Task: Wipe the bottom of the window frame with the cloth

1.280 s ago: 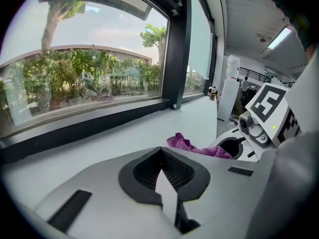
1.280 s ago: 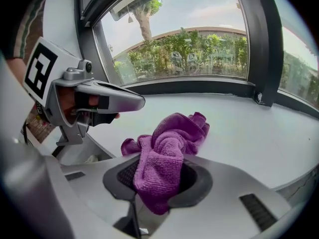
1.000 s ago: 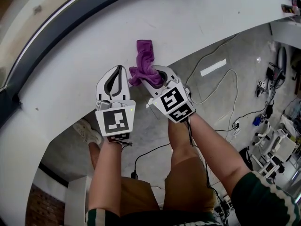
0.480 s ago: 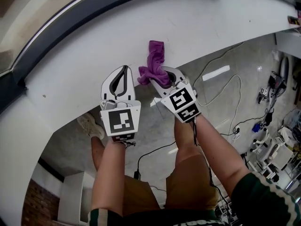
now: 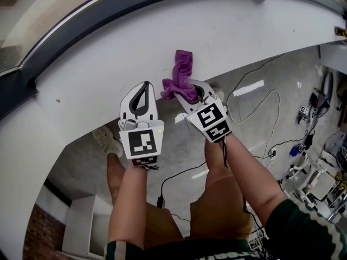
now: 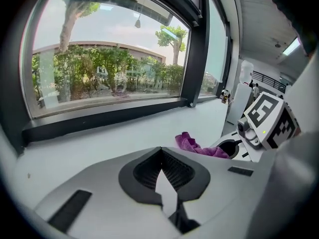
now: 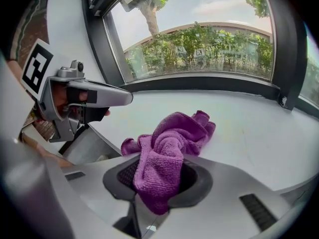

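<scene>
A purple cloth (image 5: 181,72) lies bunched on the white sill (image 5: 97,75) below the window's dark bottom frame (image 5: 65,37). My right gripper (image 5: 185,89) is shut on the cloth's near end; the rest spills forward onto the sill. In the right gripper view the cloth (image 7: 167,151) fills the closed jaws of the right gripper (image 7: 159,178), well short of the bottom frame (image 7: 199,81). My left gripper (image 5: 142,89) hovers at the sill's front edge, just left of the cloth, shut and holding nothing. The left gripper view shows that gripper (image 6: 161,169), the cloth (image 6: 197,146) and the frame (image 6: 109,118).
The sill curves away to both sides under the glass. A vertical mullion (image 6: 197,44) rises at the frame's right. Below the sill's edge is a concrete floor (image 5: 260,107) with cables, a white cabinet (image 5: 81,226) and equipment at the right.
The head view has drifted, so sill and grippers sit a little further right in the picture. The right gripper still holds the cloth; the left stays shut beside it.
</scene>
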A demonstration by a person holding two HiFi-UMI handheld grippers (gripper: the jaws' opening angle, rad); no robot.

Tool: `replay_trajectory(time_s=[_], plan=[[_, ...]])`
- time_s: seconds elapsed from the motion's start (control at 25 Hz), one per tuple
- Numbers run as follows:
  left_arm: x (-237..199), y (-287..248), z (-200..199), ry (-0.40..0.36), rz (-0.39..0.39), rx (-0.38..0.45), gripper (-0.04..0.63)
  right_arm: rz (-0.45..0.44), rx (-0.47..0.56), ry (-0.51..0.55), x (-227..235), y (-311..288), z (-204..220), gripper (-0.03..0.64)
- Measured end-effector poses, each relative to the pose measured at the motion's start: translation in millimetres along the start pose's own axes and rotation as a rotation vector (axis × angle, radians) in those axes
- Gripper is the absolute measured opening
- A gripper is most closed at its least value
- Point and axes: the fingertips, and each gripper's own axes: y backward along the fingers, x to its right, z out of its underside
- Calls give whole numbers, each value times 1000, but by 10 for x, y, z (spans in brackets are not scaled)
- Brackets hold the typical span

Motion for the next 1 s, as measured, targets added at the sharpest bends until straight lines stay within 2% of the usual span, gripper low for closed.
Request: replay_trajectory(time_s=[0.36,0.76,1.0], plan=[[-130,147,114,17,-11,9,9,-28,-12,47,-213,-143,-90,129],[-455,327,174,34,-57,2,9,-70,-16,79,-493,-313,-222,129],[-610,470,212,46,-90,20,9,-116,-42,137,-700,-408,-259,130]])
